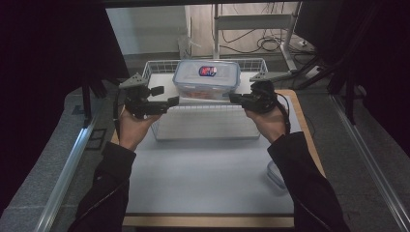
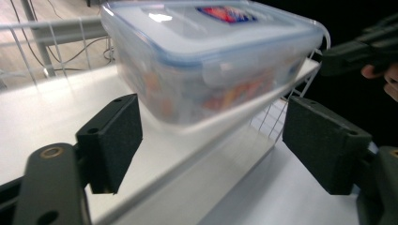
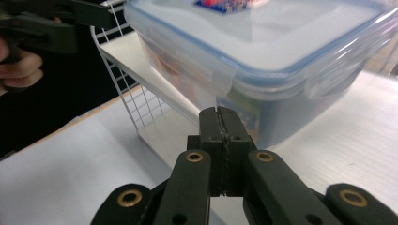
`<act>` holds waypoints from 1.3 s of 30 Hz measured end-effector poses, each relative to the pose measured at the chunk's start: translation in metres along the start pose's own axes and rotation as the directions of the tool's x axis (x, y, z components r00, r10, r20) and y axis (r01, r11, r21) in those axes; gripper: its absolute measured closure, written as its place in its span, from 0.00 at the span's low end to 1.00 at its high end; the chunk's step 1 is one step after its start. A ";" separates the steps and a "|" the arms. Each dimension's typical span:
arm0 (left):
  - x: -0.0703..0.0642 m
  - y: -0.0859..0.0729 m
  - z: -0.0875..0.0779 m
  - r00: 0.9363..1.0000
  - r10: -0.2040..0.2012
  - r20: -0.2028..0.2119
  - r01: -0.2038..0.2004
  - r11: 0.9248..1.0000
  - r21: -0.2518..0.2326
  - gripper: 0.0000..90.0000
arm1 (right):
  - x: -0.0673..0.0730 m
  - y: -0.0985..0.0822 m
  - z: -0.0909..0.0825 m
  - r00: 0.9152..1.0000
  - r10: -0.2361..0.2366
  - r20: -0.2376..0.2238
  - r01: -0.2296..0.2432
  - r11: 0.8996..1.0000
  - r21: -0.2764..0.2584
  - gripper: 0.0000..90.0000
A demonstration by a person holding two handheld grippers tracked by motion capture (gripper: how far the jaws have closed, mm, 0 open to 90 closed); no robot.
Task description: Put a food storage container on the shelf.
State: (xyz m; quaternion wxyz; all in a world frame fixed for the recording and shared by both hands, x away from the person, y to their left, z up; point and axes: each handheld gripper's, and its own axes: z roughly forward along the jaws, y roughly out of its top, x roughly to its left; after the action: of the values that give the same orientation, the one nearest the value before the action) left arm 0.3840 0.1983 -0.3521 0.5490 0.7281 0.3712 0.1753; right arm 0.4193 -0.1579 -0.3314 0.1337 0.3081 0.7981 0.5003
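A clear plastic box (image 1: 207,77) with a blue-rimmed lid and a red and blue label stands in the far part of a white wire basket (image 1: 203,126); colourful contents show through its wall. My left gripper (image 1: 174,101) is at the basket's left side, level with the box (image 2: 206,56), its jaws wide apart (image 2: 213,117) with nothing between them. My right gripper (image 1: 234,99) is at the basket's right side. Its pads are pressed together (image 3: 220,115) just short of the box (image 3: 281,42) and hold nothing.
The basket stands at the far end of a white table top (image 1: 208,179) with a wooden edge. A clear lid or shallow container (image 1: 276,175) lies at the table's right edge by my right sleeve. Desk legs and cables lie beyond the basket, and dark curtains hang at both sides.
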 end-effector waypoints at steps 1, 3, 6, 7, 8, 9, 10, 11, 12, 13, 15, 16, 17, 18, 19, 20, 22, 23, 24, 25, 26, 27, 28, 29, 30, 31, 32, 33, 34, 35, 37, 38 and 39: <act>-0.002 -0.004 -0.001 1.000 0.001 0.005 -0.001 1.000 -0.001 0.21 | -0.001 -0.001 0.002 1.000 0.001 0.002 -0.001 1.000 0.005 0.99; -0.006 -0.011 -0.004 1.000 0.005 0.012 -0.005 1.000 -0.003 0.20 | -0.003 -0.001 0.007 1.000 0.004 0.011 -0.004 1.000 0.011 0.99; -0.014 -0.023 -0.008 0.999 0.031 0.016 -0.032 0.999 0.018 0.17 | -0.008 -0.001 0.010 1.000 0.019 0.012 -0.019 1.000 0.006 0.99; -0.017 -0.026 -0.010 0.999 0.040 0.015 -0.040 0.999 0.022 0.17 | -0.009 -0.001 0.011 1.000 0.020 0.019 -0.020 1.000 0.007 0.99; -0.019 -0.030 -0.011 0.999 0.044 0.019 -0.045 0.999 0.024 0.16 | -0.010 -0.001 0.011 1.000 0.018 0.026 -0.018 1.000 0.010 0.99; -0.021 -0.033 -0.013 0.999 0.045 0.024 -0.046 0.999 0.026 0.16 | -0.011 -0.001 0.012 0.999 0.021 0.030 -0.022 1.000 0.009 0.99; -0.023 -0.037 -0.014 0.999 0.044 0.027 -0.045 0.999 0.025 0.15 | -0.012 -0.001 0.012 0.999 0.026 0.034 -0.026 1.000 0.009 0.99; -0.026 -0.040 -0.015 0.999 0.045 0.031 -0.045 0.999 0.023 0.15 | -0.014 0.000 0.013 0.998 0.030 0.052 -0.031 0.999 0.010 0.99; -0.028 -0.042 -0.016 0.998 0.044 0.038 -0.045 0.999 0.023 0.15 | -0.014 0.000 0.013 0.998 0.030 0.052 -0.031 0.999 0.010 0.99; -0.029 -0.044 -0.016 0.998 0.042 0.046 -0.043 0.999 0.022 0.14 | -0.017 0.000 0.014 0.998 0.038 0.054 -0.038 0.999 0.007 0.99; -0.033 -0.048 -0.016 0.997 0.042 0.061 -0.044 0.999 0.026 0.14 | -0.017 0.000 0.014 0.998 0.039 0.053 -0.039 0.999 0.008 0.99; -0.035 -0.049 -0.016 0.997 0.047 0.064 -0.049 0.998 0.031 0.13 | -0.016 0.000 0.014 0.998 0.038 0.056 -0.038 0.999 0.007 0.99; -0.037 -0.050 -0.016 0.997 0.054 0.063 -0.057 0.998 0.035 0.13 | -0.015 -0.001 0.014 0.998 0.036 0.054 -0.036 0.999 0.008 0.99; -0.039 -0.052 -0.016 0.996 0.060 0.061 -0.063 0.997 0.039 0.13 | -0.014 -0.001 0.014 0.998 0.031 0.050 -0.031 1.000 0.004 0.98; -0.040 -0.053 -0.016 0.996 0.066 0.063 -0.069 0.997 0.040 0.13 | -0.012 -0.002 0.013 0.998 0.032 0.046 -0.032 0.999 0.003 0.97; -0.042 -0.056 -0.016 0.996 0.065 0.067 -0.068 0.997 0.040 0.12 | -0.010 -0.003 0.012 0.999 0.030 0.046 -0.030 1.000 0.001 0.95; -0.046 -0.062 -0.016 0.995 0.065 0.071 -0.068 0.997 0.041 0.12 | -0.006 -0.007 0.010 0.998 0.019 0.053 -0.018 1.000 -0.005 0.90; -0.048 -0.066 -0.016 0.995 0.067 0.073 -0.070 0.997 0.044 0.12 | -0.004 -0.009 0.009 0.998 0.017 0.058 -0.016 1.000 -0.009 0.87; -0.049 -0.069 -0.015 0.995 0.070 0.072 -0.074 0.996 0.050 0.11 | -0.002 -0.011 0.007 0.998 0.013 0.059 -0.012 1.000 -0.013 0.84; -0.051 -0.073 -0.014 0.995 0.074 0.069 -0.078 0.995 0.058 0.11 | -0.001 -0.014 0.006 0.998 0.009 0.059 -0.008 1.000 -0.017 0.80; -0.053 -0.077 -0.013 0.995 0.081 0.065 -0.085 0.994 0.067 0.10 | 0.001 -0.017 0.005 0.998 0.006 0.062 -0.005 1.000 -0.022 0.75; -0.055 -0.080 -0.012 0.994 0.095 0.058 -0.099 0.992 0.080 0.09 | 0.003 -0.019 0.003 0.998 0.005 0.063 -0.003 1.000 -0.023 0.70; -0.056 -0.082 -0.012 0.993 0.105 0.049 -0.109 0.990 0.087 0.09 | 0.005 -0.023 0.002 0.998 0.004 0.062 -0.002 1.000 -0.029 0.66; -0.057 -0.084 -0.012 0.993 0.116 0.036 -0.119 0.989 0.092 0.08 | 0.006 -0.025 0.001 0.998 0.004 0.061 -0.002 1.000 -0.027 0.63; -0.058 -0.086 -0.012 0.992 0.123 0.031 -0.125 0.988 0.094 0.08 | 0.008 -0.028 0.000 0.998 0.003 0.062 -0.001 1.000 -0.028 0.61; -0.059 -0.089 -0.012 0.992 0.125 0.025 -0.126 0.988 0.093 0.08 | 0.009 -0.030 -0.001 0.998 0.002 0.056 -0.001 1.000 -0.025 0.58; -0.059 -0.091 -0.012 0.992 0.125 0.022 -0.126 0.988 0.093 0.07 | 0.011 -0.034 -0.002 0.999 -0.002 0.048 0.003 1.000 -0.019 0.54; -0.059 -0.093 -0.011 0.992 0.124 0.018 -0.126 0.988 0.092 0.07 | 0.012 -0.036 -0.002 0.999 -0.008 0.047 0.008 1.000 -0.014 0.51; -0.060 -0.096 -0.011 0.992 0.125 0.017 -0.126 0.988 0.092 0.07 | 0.013 -0.039 -0.003 0.999 -0.013 0.045 0.014 1.000 -0.008 0.49; -0.060 -0.099 -0.011 0.992 0.123 0.016 -0.124 0.988 0.094 0.06 | 0.014 -0.042 -0.003 0.999 -0.019 0.041 0.019 1.000 -0.005 0.46; -0.061 -0.105 -0.009 0.992 0.122 0.013 -0.122 0.988 0.094 0.06 | 0.016 -0.048 -0.004 0.998 -0.038 0.040 0.038 0.999 -0.004 0.40; -0.062 -0.109 -0.009 0.992 0.121 0.014 -0.122 0.988 0.094 0.06 | 0.017 -0.051 -0.005 0.998 -0.045 0.039 0.045 0.999 -0.001 0.37; -0.063 -0.115 -0.008 0.992 0.124 0.012 -0.124 0.987 0.098 0.06 | 0.018 -0.055 -0.005 0.998 -0.053 0.036 0.053 0.999 -0.001 0.33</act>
State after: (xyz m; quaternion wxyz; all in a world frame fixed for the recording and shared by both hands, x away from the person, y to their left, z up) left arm 0.2974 0.1712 -0.4466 0.5016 0.7764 0.3318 0.1886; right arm 0.3835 -0.1674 -0.3755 0.1616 0.2957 0.8030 0.4916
